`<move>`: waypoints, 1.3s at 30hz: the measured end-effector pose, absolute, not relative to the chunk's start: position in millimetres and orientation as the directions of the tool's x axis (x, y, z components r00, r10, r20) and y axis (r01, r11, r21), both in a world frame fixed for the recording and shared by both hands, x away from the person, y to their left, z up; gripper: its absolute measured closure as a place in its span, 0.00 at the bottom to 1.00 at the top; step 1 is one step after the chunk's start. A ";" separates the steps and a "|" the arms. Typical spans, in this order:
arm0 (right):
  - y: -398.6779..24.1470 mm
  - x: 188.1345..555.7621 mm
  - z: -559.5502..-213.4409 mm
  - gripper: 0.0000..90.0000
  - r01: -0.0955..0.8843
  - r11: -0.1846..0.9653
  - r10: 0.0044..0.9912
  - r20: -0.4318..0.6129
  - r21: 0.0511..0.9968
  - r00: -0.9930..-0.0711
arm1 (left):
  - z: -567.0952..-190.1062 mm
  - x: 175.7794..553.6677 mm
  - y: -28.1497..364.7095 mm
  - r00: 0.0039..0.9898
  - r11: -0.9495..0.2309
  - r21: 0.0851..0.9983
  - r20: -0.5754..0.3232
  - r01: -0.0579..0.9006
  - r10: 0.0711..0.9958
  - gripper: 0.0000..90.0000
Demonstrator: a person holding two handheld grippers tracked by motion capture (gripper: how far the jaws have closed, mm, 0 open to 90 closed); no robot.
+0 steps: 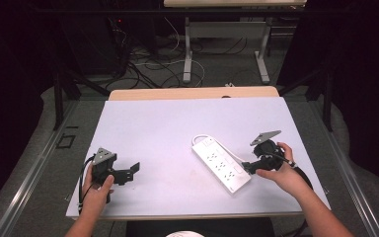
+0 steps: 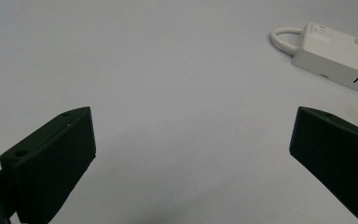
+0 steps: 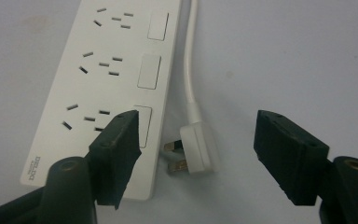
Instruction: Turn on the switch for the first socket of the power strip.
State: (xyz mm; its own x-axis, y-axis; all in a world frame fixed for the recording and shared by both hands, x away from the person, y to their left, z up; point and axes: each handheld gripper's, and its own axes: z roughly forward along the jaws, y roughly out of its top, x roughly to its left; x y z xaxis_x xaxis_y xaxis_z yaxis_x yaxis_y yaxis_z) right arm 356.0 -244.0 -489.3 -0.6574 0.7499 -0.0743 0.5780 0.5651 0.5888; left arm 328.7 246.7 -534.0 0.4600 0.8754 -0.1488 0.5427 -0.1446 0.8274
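A white table (image 1: pixel 153 128) is taking up most of the high view, and a white power strip (image 1: pixel 221 164) is lying flat on it toward the person's right, set at a slant with its sockets facing up. The strip's own cord (image 3: pixel 190 60) is running along its switch side and ending in a white plug (image 3: pixel 196 148), which is lying on the table just beside the strip's near end with its metal prongs pointing toward the strip's edge. The right gripper (image 3: pixel 196 144) is hovering at that end of the strip, its jaws standing apart with the plug between them and neither pad touching it; one jaw is hanging over the strip's last switch. The left gripper (image 1: pixel 128 173) is resting well apart from the strip on the person's left side, its jaws spread wide over bare table and gripping nothing. Judging by this, the step in hand is the approach to the plug, with the grasp itself not yet made. The next move is calling for the right gripper to come down and close squarely on the plug's body rather than on the prongs or the cord, and to keep the nearer jaw from catching on the strip's edge, since the plug is lying so close to it.
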 end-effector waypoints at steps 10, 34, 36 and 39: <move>-234.5 360.7 -485.5 0.41 0.570 0.560 0.748 -0.070 0.602 -0.660 | -534.3 328.9 246.5 0.460 -0.146 0.827 -0.147 0.543 0.876 0.01; -210.2 376.1 -484.6 0.41 0.576 0.584 0.728 -0.055 0.571 -0.683 | -535.1 329.6 246.5 0.459 -0.142 0.826 -0.152 0.545 0.875 0.01; -209.5 378.6 -484.8 0.41 0.556 0.603 0.713 -0.072 0.572 -0.698 | -535.1 329.6 246.5 0.458 -0.141 0.826 -0.153 0.546 0.876 0.01; -206.3 379.8 -485.6 0.42 0.559 0.591 0.717 -0.061 0.582 -0.694 | -535.1 329.6 246.5 0.458 -0.141 0.826 -0.153 0.546 0.876 0.01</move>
State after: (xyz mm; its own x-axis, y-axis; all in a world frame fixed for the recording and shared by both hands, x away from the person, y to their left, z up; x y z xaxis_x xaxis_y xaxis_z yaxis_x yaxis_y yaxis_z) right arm 379.8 -206.3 -485.6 -0.6939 0.7175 -0.0614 0.5592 0.5906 0.5819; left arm 329.6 246.5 -535.1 0.4581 0.8756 -0.1531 0.5460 -0.1412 0.8258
